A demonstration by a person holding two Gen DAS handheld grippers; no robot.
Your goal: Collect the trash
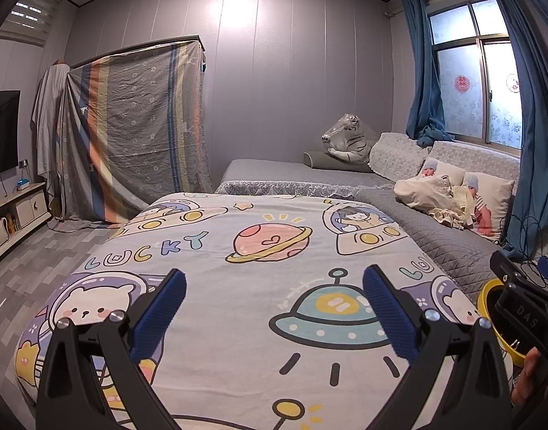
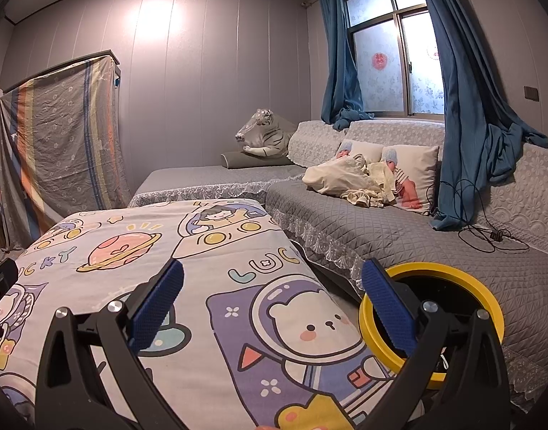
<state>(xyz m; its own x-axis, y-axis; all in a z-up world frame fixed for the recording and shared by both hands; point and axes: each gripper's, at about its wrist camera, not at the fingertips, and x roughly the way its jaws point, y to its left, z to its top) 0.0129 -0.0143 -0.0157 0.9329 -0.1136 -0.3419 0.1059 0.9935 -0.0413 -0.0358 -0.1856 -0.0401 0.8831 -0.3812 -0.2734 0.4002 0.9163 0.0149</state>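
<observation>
A bin with a yellow rim and a dark inside stands between the cartoon-print cloth and the grey sofa; it also shows at the right edge of the left wrist view. My left gripper is open and empty above the cloth. My right gripper is open and empty above the cloth's right part, its right finger in front of the bin. The right gripper's body shows in the left wrist view. No trash shows on the cloth.
A grey quilted sofa runs along the right with pillows, a crumpled cream cloth and a black cable. A plush tiger lies at the back. A sheet-covered rack and a TV cabinet stand left.
</observation>
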